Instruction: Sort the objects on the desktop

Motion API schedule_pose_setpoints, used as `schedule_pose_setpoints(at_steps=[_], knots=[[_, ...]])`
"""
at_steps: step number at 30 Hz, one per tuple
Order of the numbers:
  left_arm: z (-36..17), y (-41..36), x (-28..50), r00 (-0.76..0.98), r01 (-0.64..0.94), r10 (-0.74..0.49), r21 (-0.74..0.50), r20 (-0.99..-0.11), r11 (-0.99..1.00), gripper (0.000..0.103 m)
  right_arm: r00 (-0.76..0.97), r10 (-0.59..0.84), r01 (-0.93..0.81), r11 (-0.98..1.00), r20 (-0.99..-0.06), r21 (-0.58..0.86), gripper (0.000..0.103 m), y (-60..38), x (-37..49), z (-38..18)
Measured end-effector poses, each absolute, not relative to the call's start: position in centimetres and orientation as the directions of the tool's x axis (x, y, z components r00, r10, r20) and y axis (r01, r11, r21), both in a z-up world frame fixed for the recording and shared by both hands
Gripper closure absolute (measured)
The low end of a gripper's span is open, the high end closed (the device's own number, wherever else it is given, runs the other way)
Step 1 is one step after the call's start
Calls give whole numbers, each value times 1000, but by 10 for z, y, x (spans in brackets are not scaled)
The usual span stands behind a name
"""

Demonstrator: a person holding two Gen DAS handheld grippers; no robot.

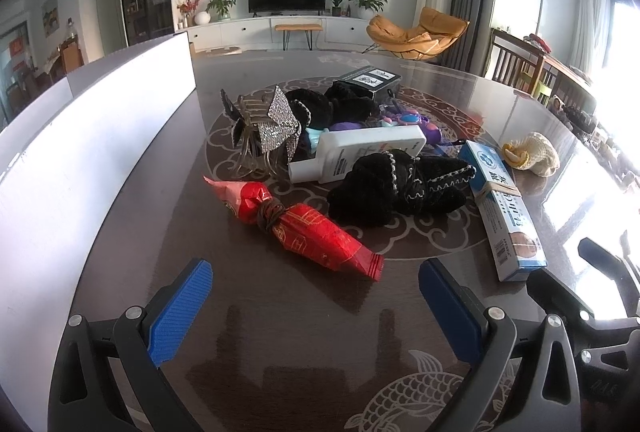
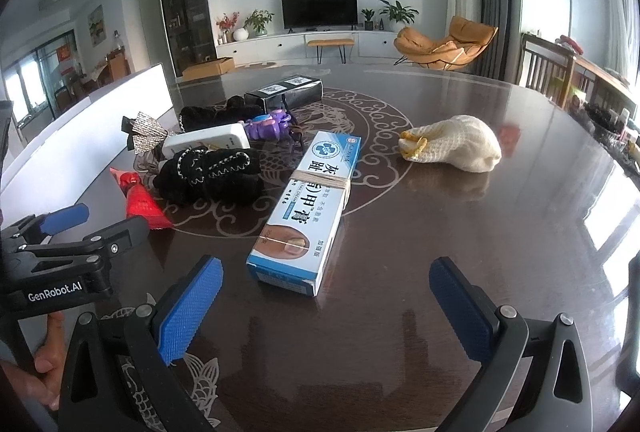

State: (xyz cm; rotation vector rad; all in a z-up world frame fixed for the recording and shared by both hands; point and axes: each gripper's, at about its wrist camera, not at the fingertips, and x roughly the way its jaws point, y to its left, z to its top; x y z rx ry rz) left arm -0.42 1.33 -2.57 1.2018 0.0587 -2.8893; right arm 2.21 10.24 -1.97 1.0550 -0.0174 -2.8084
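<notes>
My dark surface (image 2: 460, 232) carries a blue-white box (image 2: 308, 208) at centre, cream pouch (image 2: 456, 144) at two o'clock, red packet (image 1: 296, 224) at nine.

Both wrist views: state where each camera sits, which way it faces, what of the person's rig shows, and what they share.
Left wrist: low over the table's near edge, facing the red packet between the open left gripper; the right gripper's black frame shows at right.
Right wrist: further right, facing the blue-white box ahead of the open right gripper; the left gripper and a hand show at left.
Shared: the box, packet, black velvet item, cream knit pouch, television.
</notes>
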Motion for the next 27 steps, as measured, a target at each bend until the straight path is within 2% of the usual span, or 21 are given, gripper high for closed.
schedule_pose_setpoints(at_steps=[17, 22, 27], knots=[[-33, -21, -14, -669, 94, 36, -132, -743, -987, 0, -745, -151, 139, -988, -649, 71, 0, 103, 22, -19], [-34, -11, -40, -624, 129, -95, 18, -776, -992, 0, -748, -164, 147, -986, -643, 81, 0, 103, 23, -19], [-45, -18, -65, -540, 165, -123, 39, -832, -986, 0, -745, -169, 154, -985, -645, 80, 0, 102, 23, -19]])
